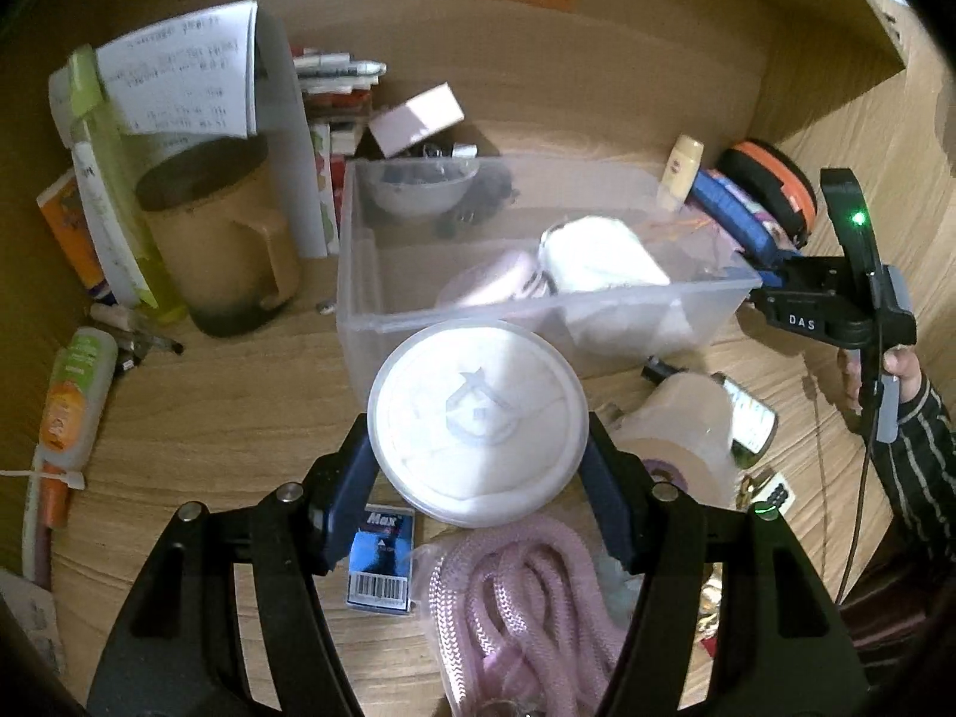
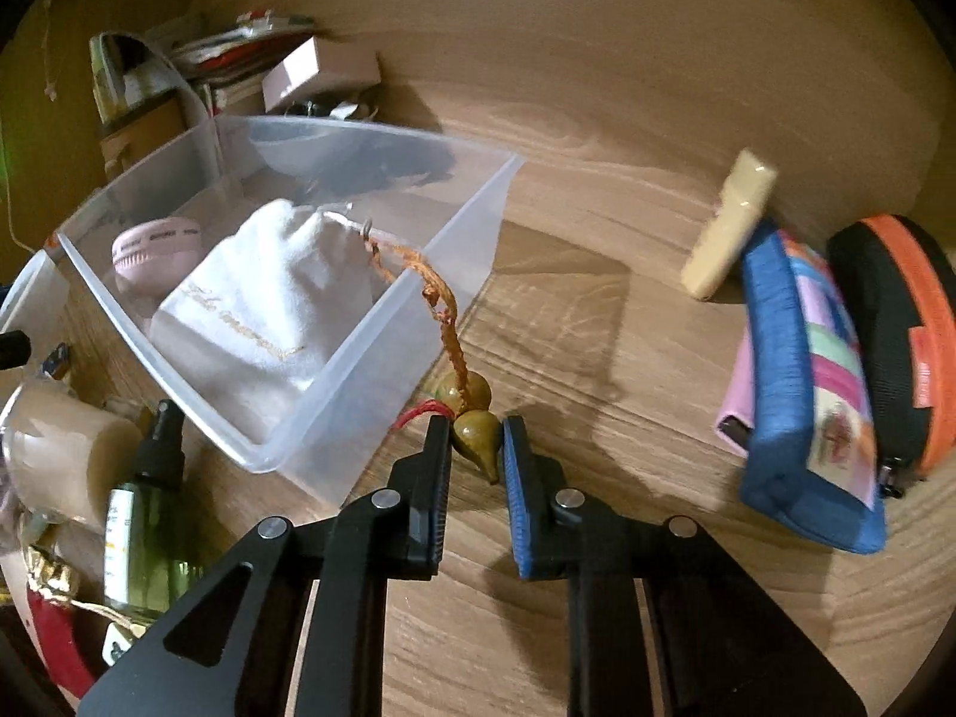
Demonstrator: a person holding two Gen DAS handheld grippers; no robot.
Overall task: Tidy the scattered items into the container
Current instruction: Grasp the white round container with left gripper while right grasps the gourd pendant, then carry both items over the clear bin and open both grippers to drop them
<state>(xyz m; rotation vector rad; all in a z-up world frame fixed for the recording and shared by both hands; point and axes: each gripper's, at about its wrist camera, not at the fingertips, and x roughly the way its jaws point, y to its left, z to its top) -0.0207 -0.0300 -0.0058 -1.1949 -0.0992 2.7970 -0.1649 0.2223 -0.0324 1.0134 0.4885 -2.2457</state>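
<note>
Left gripper [image 1: 478, 478] clamps round tub [image 1: 476, 423]; right gripper [image 2: 476, 448] pinches gourd charm [image 2: 475, 430], tip toward camera

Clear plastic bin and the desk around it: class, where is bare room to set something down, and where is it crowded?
Bare desk lies between the clear plastic bin and the blue pouch. The bin's floor is free beside the white drawstring bag, toward its far corner. Crowded: the desk near the pink rope, tape roll and spray bottle.

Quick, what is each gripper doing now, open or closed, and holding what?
Left gripper: closed on the round white lidded container.
Right gripper: closed on the small olive gourd charm.
</note>
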